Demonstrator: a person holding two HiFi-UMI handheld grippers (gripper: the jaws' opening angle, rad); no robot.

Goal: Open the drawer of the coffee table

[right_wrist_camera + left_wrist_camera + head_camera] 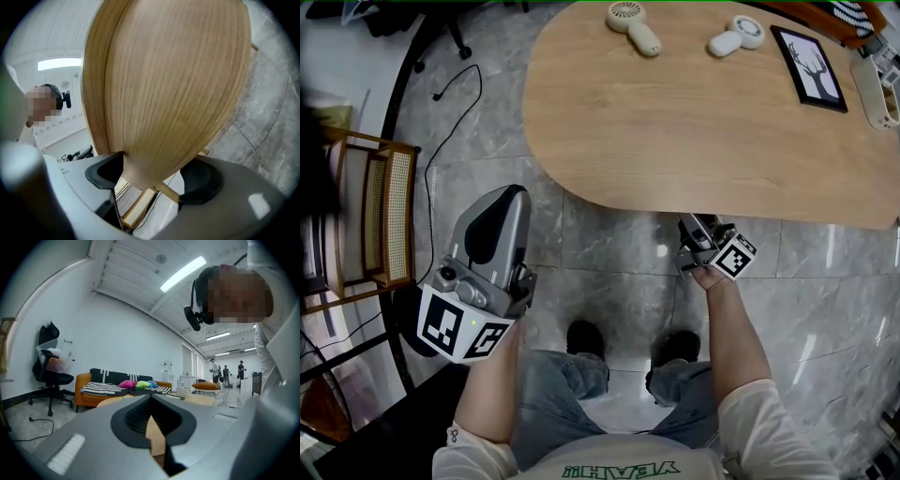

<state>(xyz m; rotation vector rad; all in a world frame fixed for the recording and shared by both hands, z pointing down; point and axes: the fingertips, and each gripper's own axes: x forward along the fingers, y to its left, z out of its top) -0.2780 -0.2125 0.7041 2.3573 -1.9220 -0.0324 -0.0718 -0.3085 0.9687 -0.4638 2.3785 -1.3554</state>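
The oval wooden coffee table [694, 122] fills the upper part of the head view. My right gripper [698, 223] reaches under its near edge. In the right gripper view a wooden panel [168, 93], seemingly the drawer front, runs down between the jaws of this gripper [154, 173]. Both dark pads [105, 171] lie against its lower end. My left gripper [511, 195] hangs over the floor to the table's left, touching nothing. Seen from its own camera, the left gripper [152, 420] has its jaws together and empty, pointing level toward the table top [201, 400].
Two hand-held fans [633, 26] [736, 36] and a framed picture [809, 66] lie on the far side of the table. A rattan chair [380, 220] stands left, with a cable [450, 122] on the tiled floor. An orange sofa [93, 387] and office chair [49, 366] stand further off.
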